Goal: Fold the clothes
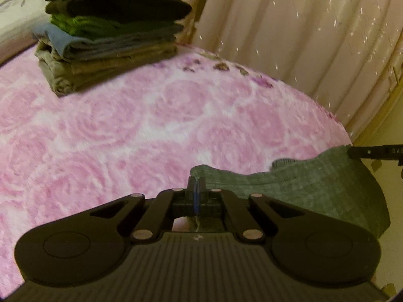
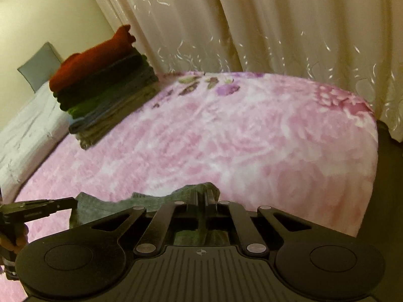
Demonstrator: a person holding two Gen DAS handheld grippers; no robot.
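Both the left gripper (image 1: 196, 185) and right gripper (image 2: 204, 195) pinch the grey garment (image 1: 314, 183) along its top edge, low in frame; next likely spreading it flat on the pink blanket (image 1: 151, 125).

Left gripper (image 1: 196, 185) and right gripper (image 2: 204, 195) both pinch closed, angled downward.

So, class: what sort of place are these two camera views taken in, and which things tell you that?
Most likely a bedroom at home. A fluffy pink rose-patterned blanket covers a bed, a grey pillow leans at its far end, and long cream embroidered curtains hang behind. A stack of folded clothes sits on the blanket.
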